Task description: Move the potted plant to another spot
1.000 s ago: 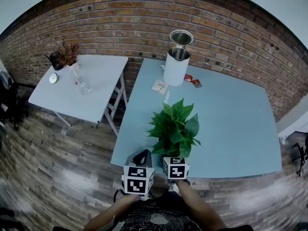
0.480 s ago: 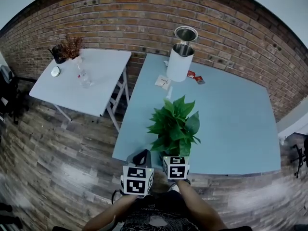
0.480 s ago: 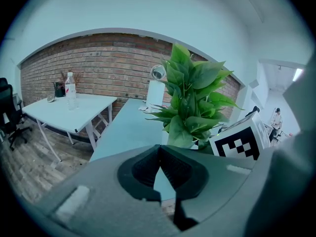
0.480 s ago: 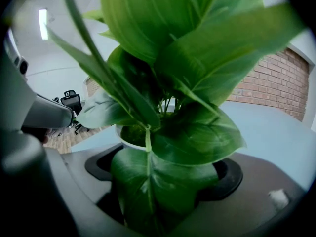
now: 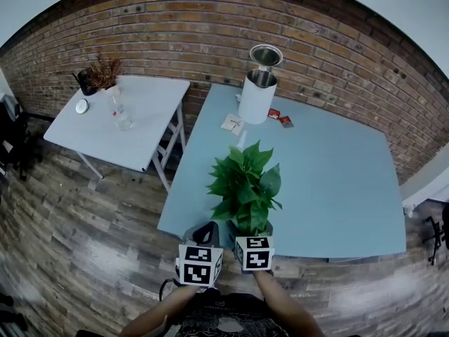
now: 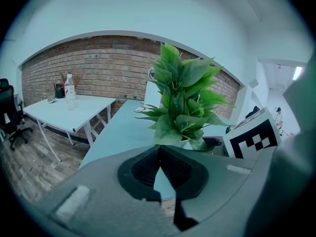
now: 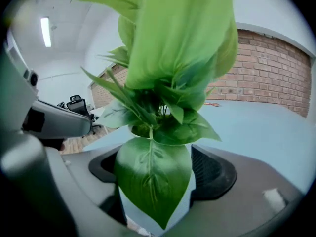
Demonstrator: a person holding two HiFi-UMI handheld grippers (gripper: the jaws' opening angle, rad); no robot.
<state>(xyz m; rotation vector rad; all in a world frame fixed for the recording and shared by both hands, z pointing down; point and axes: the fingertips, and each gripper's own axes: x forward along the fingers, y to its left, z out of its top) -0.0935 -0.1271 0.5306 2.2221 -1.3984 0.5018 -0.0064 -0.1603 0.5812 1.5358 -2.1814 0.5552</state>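
I look down on a blue bench [image 5: 337, 181] next to a brick wall [image 5: 175, 27]. The plant [image 5: 242, 184] is near the front edge of this bench, on its left side, close to me. It has big green leaves and a white pot [image 7: 190, 187].

My right tool [image 5: 249, 232] is at the pot. In the right gripper view the pot sits between the 2 jaws. The jaws have just been closing and now they pinch the pot. 1 big leaf [image 7: 150, 181] hangs down in front and hides most of the pot and the left jaw's pad.

My left tool [image 5: 205, 230] is just left of the plant, at the bench's front edge. In the left gripper view its jaws are pressed together at the tips, with nothing in them. The plant shows ahead and a bit to the right there.

At the far end of the bench, a white kettle [image 5: 257, 93] stands with its lid up.
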